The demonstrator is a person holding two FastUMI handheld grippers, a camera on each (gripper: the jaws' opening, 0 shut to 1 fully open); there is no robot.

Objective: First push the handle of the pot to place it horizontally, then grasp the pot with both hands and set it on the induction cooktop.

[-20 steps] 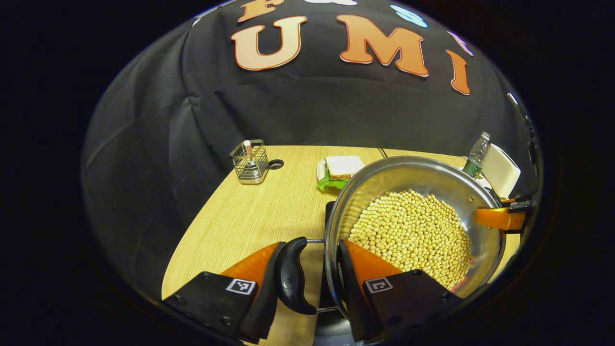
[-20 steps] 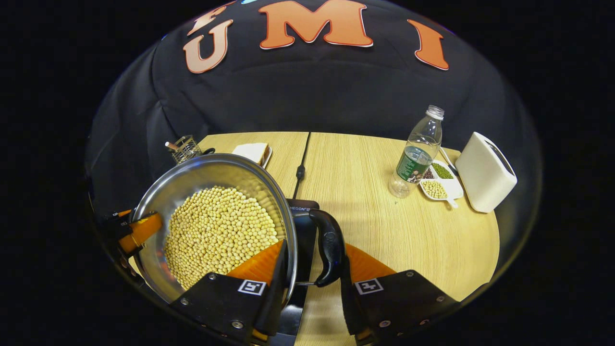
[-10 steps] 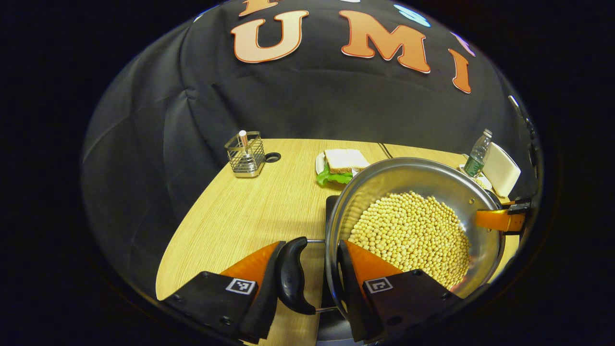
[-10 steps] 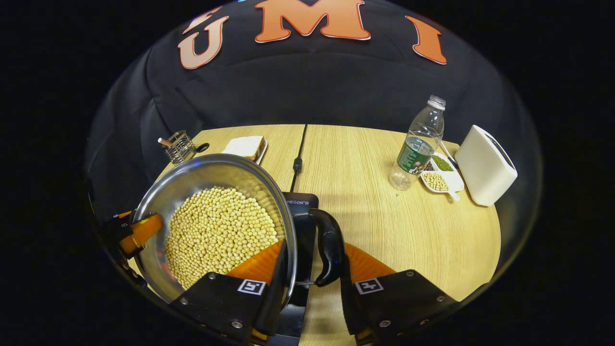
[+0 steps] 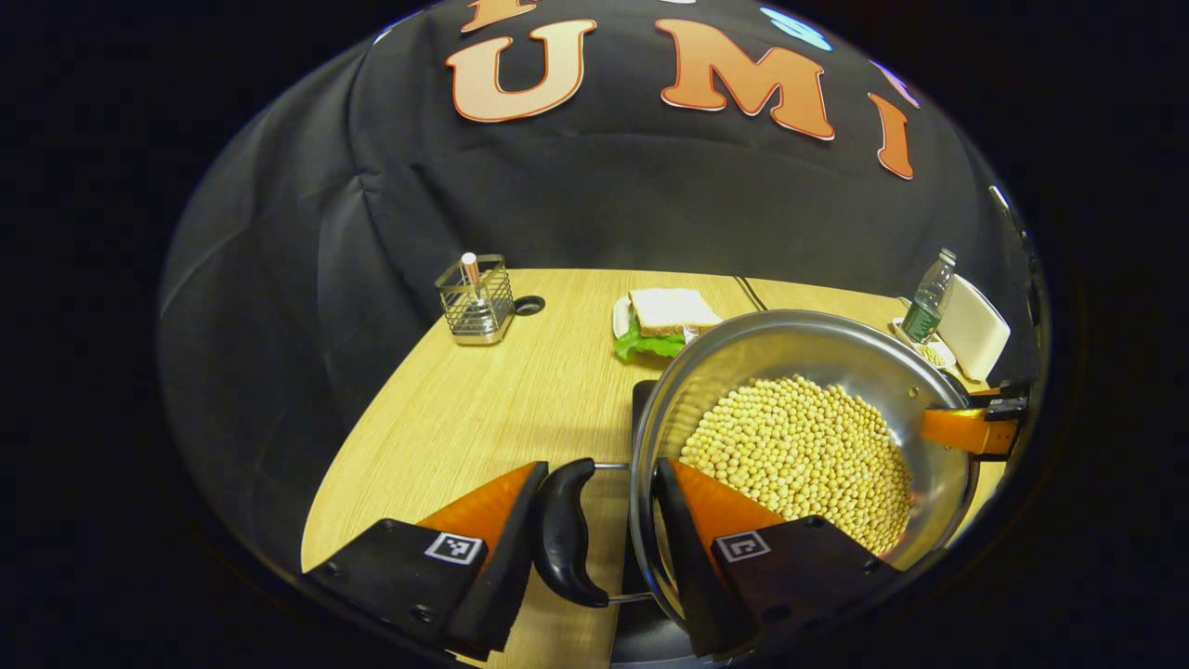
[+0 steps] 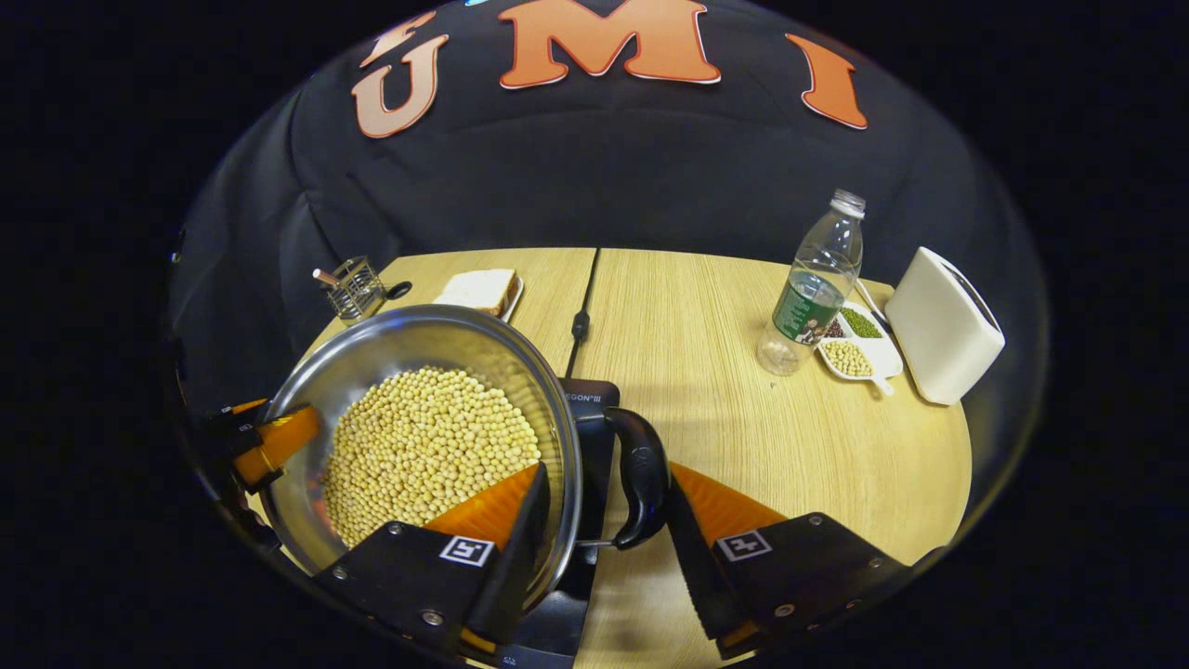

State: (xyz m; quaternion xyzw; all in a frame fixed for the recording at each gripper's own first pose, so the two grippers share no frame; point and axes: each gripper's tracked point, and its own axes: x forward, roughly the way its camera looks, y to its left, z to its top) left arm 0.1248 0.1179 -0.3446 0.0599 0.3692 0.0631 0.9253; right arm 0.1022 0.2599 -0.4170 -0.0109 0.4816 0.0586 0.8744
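Our frame opens on the pale wooden table (image 6: pixel 725 390), where the steel pot (image 5: pixel 799 344), loaded with yellow beans (image 5: pixel 799 455), sits over the dark induction cooktop (image 6: pixel 590 437); whether its base rests on the glass or hangs just above it, we cannot tell. We see the pot level, its two black side handles lying horizontal. The left gripper (image 5: pixel 594 530) comes in low from the pot's left side, one finger outside the left handle (image 5: pixel 565 534) and the other reaching over the rim into the pot, so handle and wall lie between its fingers. The right gripper (image 6: pixel 608 520) mirrors that pose on the opposite side, one finger inside the rim above the beans and the other just beyond the right handle (image 6: pixel 641 483). For either tool we cannot say whether the fingers press on the metal or merely bracket it. Each gripper also appears across the pot in the other's view, hooked over the far rim. Toward the back of the table we note a white boxy appliance (image 6: pixel 943 325), a clear bottle (image 6: pixel 813 288), a sandwich on a plate (image 5: pixel 664 316), a wire caddy (image 5: pixel 476 302) and a small divided dish (image 6: pixel 859 348) of beans just beside the bottle.
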